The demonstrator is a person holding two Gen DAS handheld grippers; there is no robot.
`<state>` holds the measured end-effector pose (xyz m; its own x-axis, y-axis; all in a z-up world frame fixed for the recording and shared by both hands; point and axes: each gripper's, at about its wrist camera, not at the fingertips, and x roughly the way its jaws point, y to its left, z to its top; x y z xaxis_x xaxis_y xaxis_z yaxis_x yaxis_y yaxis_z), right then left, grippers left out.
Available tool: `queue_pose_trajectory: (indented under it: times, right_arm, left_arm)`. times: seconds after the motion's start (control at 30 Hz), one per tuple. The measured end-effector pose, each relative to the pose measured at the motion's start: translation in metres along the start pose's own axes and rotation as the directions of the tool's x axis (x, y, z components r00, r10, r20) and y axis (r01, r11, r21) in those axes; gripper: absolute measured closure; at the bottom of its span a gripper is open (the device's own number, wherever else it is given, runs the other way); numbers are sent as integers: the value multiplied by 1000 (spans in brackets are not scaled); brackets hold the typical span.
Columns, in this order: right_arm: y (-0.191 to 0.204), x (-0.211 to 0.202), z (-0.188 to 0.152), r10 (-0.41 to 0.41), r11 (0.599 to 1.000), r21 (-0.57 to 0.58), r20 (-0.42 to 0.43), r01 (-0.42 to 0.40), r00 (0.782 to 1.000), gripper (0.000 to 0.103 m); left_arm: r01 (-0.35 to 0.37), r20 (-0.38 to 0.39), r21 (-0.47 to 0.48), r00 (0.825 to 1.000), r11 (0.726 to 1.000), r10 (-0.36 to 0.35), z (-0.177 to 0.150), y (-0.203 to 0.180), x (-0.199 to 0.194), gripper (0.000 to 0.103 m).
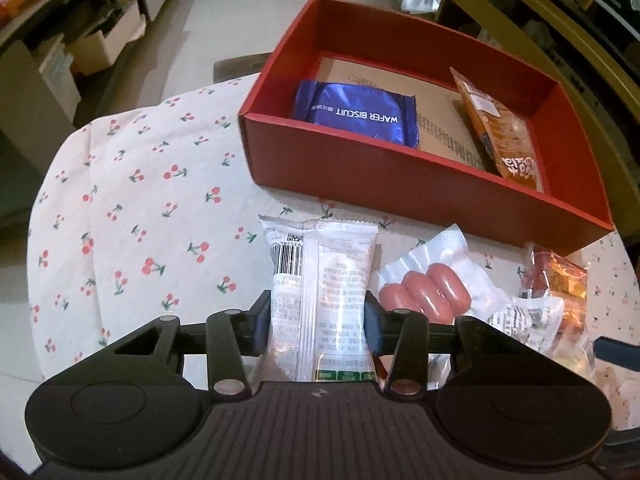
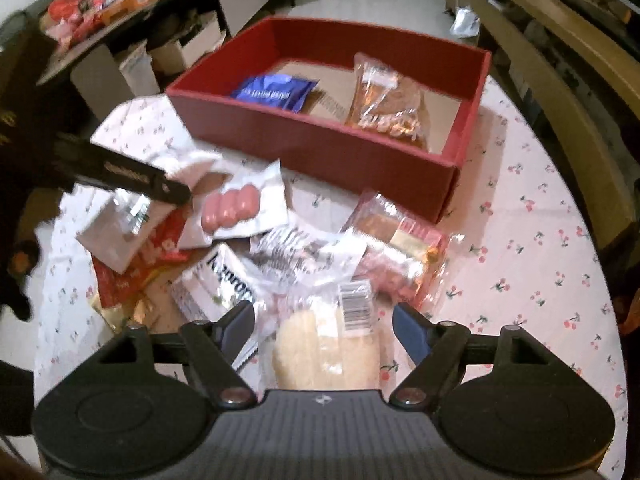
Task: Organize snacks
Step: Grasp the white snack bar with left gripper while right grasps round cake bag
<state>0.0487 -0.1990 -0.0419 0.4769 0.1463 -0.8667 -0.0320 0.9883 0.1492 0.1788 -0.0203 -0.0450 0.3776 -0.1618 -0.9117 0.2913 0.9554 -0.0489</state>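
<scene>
A red box (image 1: 400, 184) (image 2: 320, 152) stands on the cherry-print tablecloth. Inside lie a blue wafer biscuit pack (image 1: 354, 114) (image 2: 276, 92) and an orange snack bag (image 1: 500, 132) (image 2: 388, 104). My left gripper (image 1: 316, 320) is shut on a white snack packet (image 1: 320, 280), held in front of the box; the packet also shows in the right wrist view (image 2: 116, 232). A sausage pack (image 1: 424, 288) (image 2: 232, 208) lies beside it. My right gripper (image 2: 324, 324) is open over a pale round bun in clear wrap (image 2: 326, 356), not touching it.
A pile of packets lies in front of the box: a pink-orange pack (image 2: 400, 256) (image 1: 556, 280), a white lettered pack (image 2: 224, 280), a red wrapper (image 2: 136, 264). The table's round edge (image 2: 600, 264) runs at right. Shelves (image 2: 100, 8) and a wooden bench (image 2: 560, 80) stand beyond.
</scene>
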Motion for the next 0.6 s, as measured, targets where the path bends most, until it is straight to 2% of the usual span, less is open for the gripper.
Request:
queue_pose_trajectory:
  times: [0.13, 0.33, 0.53, 0.57, 0.6]
  right_arm:
    - [8, 14, -3, -13, 999, -38, -32, 12, 999, 10]
    - [7, 29, -9, -53, 998, -37, -43, 51, 998, 10]
    - [9, 30, -10, -68, 997, -39, -35, 67, 997, 9]
    - [10, 31, -11, -69, 997, -39, -36, 67, 997, 8]
    - [10, 32, -11, -65, 997, -41, -43, 63, 997, 1]
  left_arm:
    - [21, 4, -26, 1000, 999, -21, -6, 6, -9, 51]
    - [17, -11, -3, 1000, 1000, -17, -16, 3, -6, 49]
    - [7, -23, 12, 1000, 1000, -7, -18, 5, 4, 39]
    - [4, -26, 15, 1000, 1000, -3, -19, 5, 6, 37]
    - [0, -24, 16, 1000, 1000, 0, -19, 5, 8, 36]
